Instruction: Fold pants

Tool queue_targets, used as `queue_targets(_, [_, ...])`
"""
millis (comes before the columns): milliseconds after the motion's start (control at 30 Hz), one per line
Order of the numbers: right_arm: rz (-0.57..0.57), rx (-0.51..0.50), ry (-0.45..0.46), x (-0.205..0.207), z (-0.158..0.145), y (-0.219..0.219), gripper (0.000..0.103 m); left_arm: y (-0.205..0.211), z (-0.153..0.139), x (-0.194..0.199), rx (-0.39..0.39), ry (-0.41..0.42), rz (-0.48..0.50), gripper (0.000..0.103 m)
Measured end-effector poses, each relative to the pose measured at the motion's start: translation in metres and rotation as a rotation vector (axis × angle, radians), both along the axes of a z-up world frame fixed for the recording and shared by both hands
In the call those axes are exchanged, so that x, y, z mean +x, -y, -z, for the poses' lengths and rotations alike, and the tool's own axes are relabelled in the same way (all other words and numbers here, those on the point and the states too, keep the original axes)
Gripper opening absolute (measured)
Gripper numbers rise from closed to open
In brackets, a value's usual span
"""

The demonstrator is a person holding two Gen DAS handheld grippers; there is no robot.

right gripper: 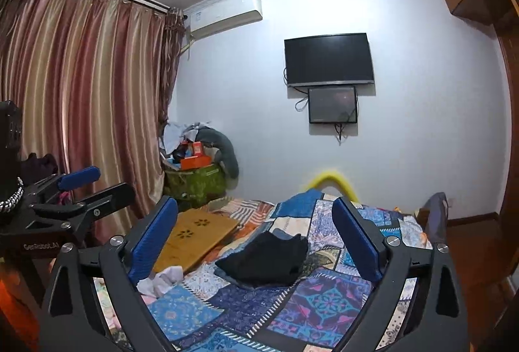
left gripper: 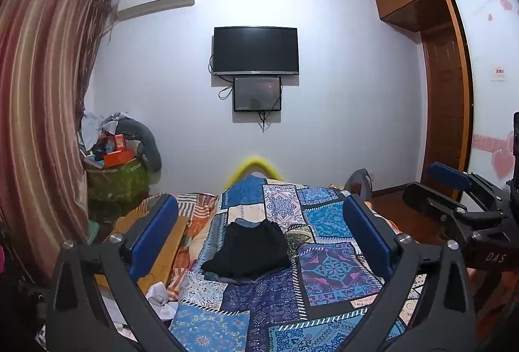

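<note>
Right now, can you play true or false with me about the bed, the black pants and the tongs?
1. The black pants lie in a small bundle on the patchwork bedspread. True.
2. The left tongs are squeezing the pants. False: they stand open and hold nothing.
3. The right tongs are open too. True.
4. The big TV on the wall is showing a cartoon. False: its screen is dark.
5. A wooden board lies on the bed beside the pants. True.
6. The curtains are green. False: they are striped pink and gold.
</note>
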State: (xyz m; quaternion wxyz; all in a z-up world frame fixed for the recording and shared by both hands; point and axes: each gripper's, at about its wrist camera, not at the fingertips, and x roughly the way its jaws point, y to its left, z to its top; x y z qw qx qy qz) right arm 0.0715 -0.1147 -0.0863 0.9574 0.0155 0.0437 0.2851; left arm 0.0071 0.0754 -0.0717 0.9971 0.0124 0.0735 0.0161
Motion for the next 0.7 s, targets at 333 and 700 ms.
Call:
queue_targets(333, [-0.002,-0.011,-0.014,-0.0027,0.0068,0.0022,0.096,0.0005,0.0030,0.0009,-0.012,-0.004,0.001,0.103])
queue_targets(700, [0.002,-0.003,-0.032,0.0012,0.0077,0.0076,0.098,0.0062,0.0100,0.0051,0.005,-0.012,0.003,0.103])
